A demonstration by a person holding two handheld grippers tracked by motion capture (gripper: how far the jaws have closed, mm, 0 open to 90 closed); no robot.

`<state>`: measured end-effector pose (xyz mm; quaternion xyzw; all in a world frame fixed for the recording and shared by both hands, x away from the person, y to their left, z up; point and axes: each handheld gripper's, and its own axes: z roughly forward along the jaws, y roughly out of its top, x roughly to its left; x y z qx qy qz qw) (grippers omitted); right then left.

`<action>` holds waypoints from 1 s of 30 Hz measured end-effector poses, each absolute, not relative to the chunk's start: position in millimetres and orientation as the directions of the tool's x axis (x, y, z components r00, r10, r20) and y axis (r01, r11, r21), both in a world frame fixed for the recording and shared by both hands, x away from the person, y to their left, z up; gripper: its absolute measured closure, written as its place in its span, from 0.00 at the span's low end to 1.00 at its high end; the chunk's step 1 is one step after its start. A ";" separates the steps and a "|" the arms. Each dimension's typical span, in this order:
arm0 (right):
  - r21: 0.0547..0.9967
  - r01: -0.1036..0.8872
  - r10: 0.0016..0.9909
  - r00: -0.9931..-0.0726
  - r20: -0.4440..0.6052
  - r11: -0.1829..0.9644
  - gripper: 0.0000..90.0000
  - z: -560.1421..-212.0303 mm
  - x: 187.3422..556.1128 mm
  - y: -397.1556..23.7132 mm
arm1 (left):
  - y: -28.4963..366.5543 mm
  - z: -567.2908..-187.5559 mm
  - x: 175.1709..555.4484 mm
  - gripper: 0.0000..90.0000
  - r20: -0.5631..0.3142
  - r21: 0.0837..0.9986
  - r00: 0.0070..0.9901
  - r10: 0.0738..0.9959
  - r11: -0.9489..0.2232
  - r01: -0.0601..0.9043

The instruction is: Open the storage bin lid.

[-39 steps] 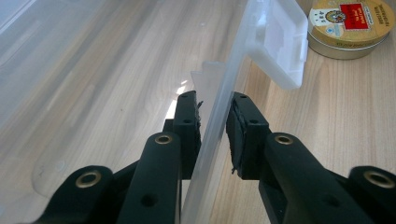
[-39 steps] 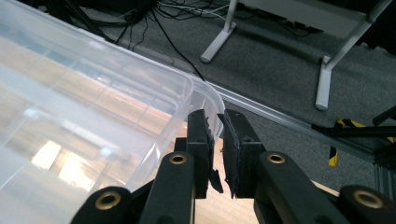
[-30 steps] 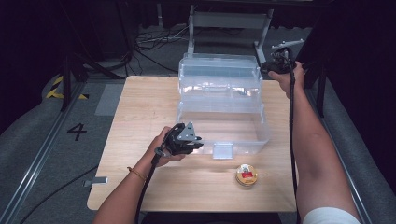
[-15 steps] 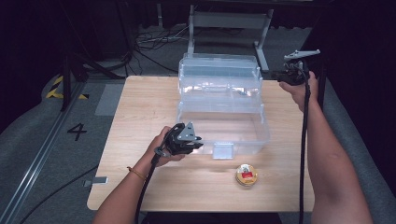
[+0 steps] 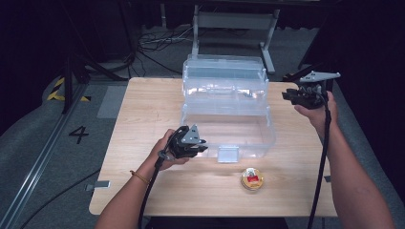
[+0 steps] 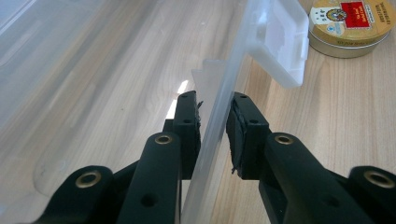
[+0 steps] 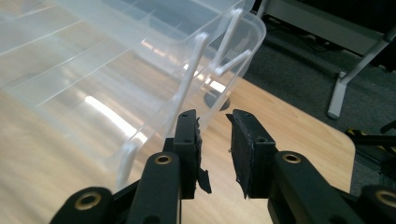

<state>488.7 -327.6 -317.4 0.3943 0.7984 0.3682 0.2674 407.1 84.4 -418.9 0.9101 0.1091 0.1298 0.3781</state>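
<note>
Holding clear plastic box [image 5: 227, 112] steady at middle of table [image 5: 143, 109], lid raised at back. Left gripper [image 6: 214, 126] clamped on front wall, likely to brace box while work goes on. Right gripper [image 7: 215, 140] off box's right end, jaws just opened, nothing between them, apparently let go. Small round tin [image 5: 251, 179] on table just in front, near latch [image 5: 227, 153].

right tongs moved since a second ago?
Yes. The right tongs have pulled away from the clear box toward the table's right edge, jaws just opening, nothing between them.
</note>
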 end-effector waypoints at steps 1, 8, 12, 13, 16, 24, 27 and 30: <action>0.799 0.433 0.827 -0.546 -0.137 0.418 0.80 -317.4 488.7 -327.6 | 84.4 -418.9 407.1 0.83 0.154 0.717 0.943 0.297 -0.690 0.100; 0.786 0.437 0.809 -0.574 -0.130 0.436 0.73 -326.9 457.1 -336.2 | 84.4 -418.7 407.5 0.84 0.151 0.716 0.943 0.296 -0.691 0.102; 0.774 0.441 0.795 -0.594 -0.127 0.453 0.69 -334.5 442.3 -339.6 | 84.2 -418.7 407.4 0.83 0.150 0.714 0.943 0.297 -0.692 0.105; 0.771 0.443 0.789 -0.601 -0.123 0.458 0.67 -336.7 438.6 -340.5 | 84.2 -418.5 407.5 0.83 0.150 0.713 0.943 0.297 -0.694 0.105; 0.764 0.447 0.782 -0.611 -0.120 0.466 0.65 -342.3 429.5 -342.3 | 84.1 -418.5 407.5 0.83 0.149 0.712 0.943 0.297 -0.694 0.105; 0.736 0.462 0.760 -0.641 -0.108 0.495 0.59 -358.6 406.2 -345.9 | 84.2 -418.3 407.6 0.83 0.149 0.711 0.942 0.299 -0.695 0.108; 0.732 0.463 0.747 -0.658 -0.094 0.500 0.56 -364.3 398.6 -345.6 | 84.2 -418.4 407.6 0.83 0.149 0.711 0.943 0.299 -0.695 0.109; 0.719 0.468 0.737 -0.670 -0.090 0.513 0.53 -371.8 392.3 -343.7 | 84.2 -418.4 407.6 0.83 0.148 0.711 0.943 0.299 -0.695 0.108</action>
